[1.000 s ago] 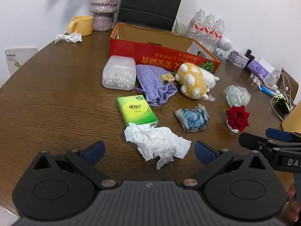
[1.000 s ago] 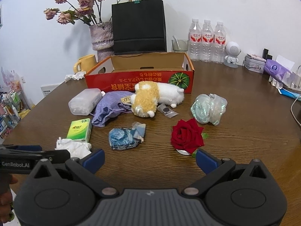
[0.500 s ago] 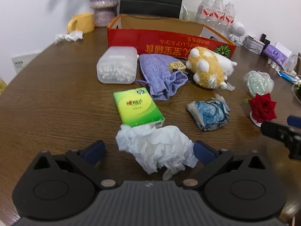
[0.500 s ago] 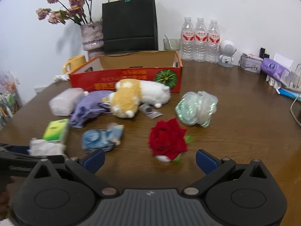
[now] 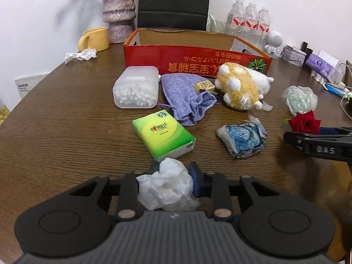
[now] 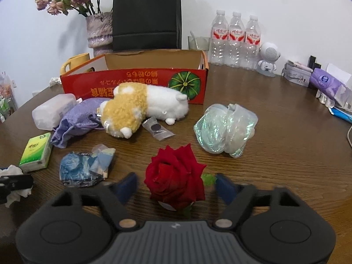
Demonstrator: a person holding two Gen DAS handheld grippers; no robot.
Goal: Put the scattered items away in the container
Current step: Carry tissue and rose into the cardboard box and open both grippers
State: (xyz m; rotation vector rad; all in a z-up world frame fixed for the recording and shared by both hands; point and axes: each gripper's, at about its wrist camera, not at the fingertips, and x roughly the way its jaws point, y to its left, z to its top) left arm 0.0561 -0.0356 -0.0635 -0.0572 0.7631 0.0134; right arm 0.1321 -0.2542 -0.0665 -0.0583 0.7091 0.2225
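Observation:
My left gripper point(image 5: 173, 171) is shut on a crumpled white tissue point(image 5: 167, 187) at the near table edge. My right gripper point(image 6: 176, 183) is open around a red rose point(image 6: 176, 176), its fingers on either side and not touching it. The red cardboard box point(image 5: 198, 59) stands open at the back, also in the right wrist view point(image 6: 136, 83). Before it lie a cotton swab box point(image 5: 136, 90), a purple pouch point(image 5: 187, 96), a plush toy point(image 5: 239, 88), a green tissue pack point(image 5: 162, 134), a blue crumpled wrapper point(image 5: 244, 138) and an iridescent plastic wad point(image 6: 224, 127).
A vase point(image 5: 118, 8), yellow mug point(image 5: 94, 39), black bag point(image 6: 147, 15), water bottles point(image 6: 235, 37) and a small white figure point(image 6: 268, 59) stand behind the box. Another tissue wad point(image 5: 81, 55) lies far left. Cables and packets point(image 5: 323, 68) crowd the right edge.
My left gripper moved forward and closed on the white tissue. My right gripper moved up to the rose and narrowed, so the rose now sits between its fingers.

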